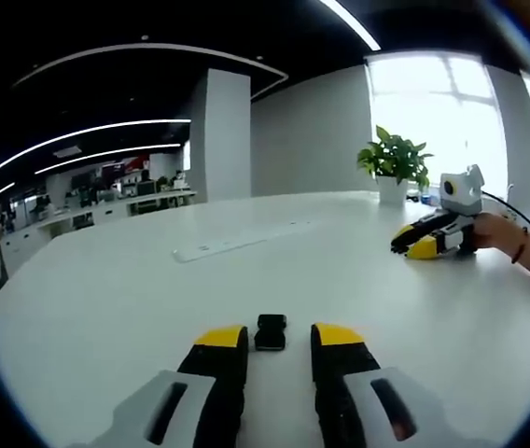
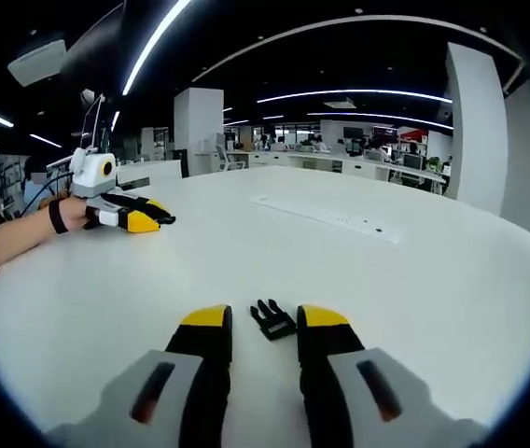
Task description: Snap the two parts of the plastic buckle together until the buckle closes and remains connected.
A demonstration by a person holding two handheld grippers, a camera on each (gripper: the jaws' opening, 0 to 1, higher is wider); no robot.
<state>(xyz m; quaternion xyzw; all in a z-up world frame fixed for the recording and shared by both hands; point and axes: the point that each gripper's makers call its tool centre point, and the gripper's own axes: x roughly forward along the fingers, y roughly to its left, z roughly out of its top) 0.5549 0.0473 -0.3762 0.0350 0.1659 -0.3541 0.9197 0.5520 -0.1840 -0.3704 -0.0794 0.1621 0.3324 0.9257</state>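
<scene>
On the table: label lines below, both grippers down at the surface.
Surface: we work on a big white round table (image 1: 106, 299), bare around each part.
Socket half: black buckle socket (image 1: 271, 331) lies flat on the table, just ahead of our left gripper (image 1: 278, 338), sitting between its yellow tips.
Left jaws: apart, nothing clamped; the socket sits in the gap but we can't tell whether either tip touches it.
Pronged half: black pronged buckle piece (image 2: 272, 319) lies flat just ahead of our right gripper (image 2: 265, 317), between its tips, prongs pointing away from the camera and a bit left.
Right jaws: apart, not gripping; piece looks close to the right-hand tip, contact unclear.
Separation: the two halves are well apart. In the left gripper view our right gripper sits far off to the right near a potted plant (image 1: 394, 161); in the right gripper view our left gripper sits far off to the left.
Why this setup: we judge each gripper is straddling its own half so a close gets a square pinch on the body.
Stage: pre-grasp, nothing picked up, buckle not joined.
Next need: close on both, lift, align prongs to the socket mouth, push until it latches.
Risk: small slick parts may skid or twist as the jaws close.
</scene>
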